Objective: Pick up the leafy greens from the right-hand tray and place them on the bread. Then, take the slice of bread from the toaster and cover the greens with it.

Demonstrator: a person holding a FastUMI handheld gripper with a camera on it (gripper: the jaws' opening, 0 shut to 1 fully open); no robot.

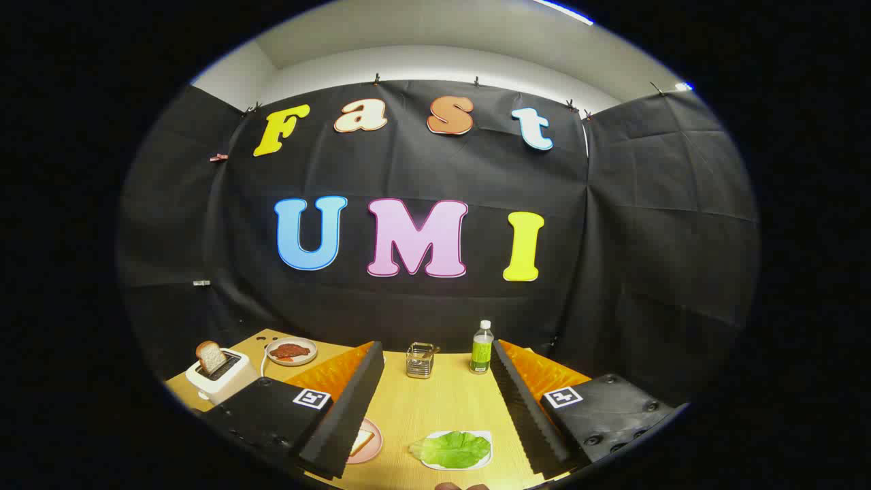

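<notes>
— Where are the leafy greens (pixel 450 449)?
— On a white tray (pixel 484 461) on the wooden surface (pixel 435 401), between the fingers of the claw (pixel 435 364), which gapes wide and holds nothing.
— And the bread?
— One slice (pixel 360 442) lies on a pink plate (pixel 373 439) beside the greens; another (pixel 211 356) stands in the white toaster (pixel 221 378) farther off.

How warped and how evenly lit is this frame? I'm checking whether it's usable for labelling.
Gripper view: strong fisheye bending, the table edges and wall curve; ceiling strip lights glare; the leafy greens between the open gripper fingers look sharp and evenly lit; the toaster looks small and squeezed near the rim.
</notes>
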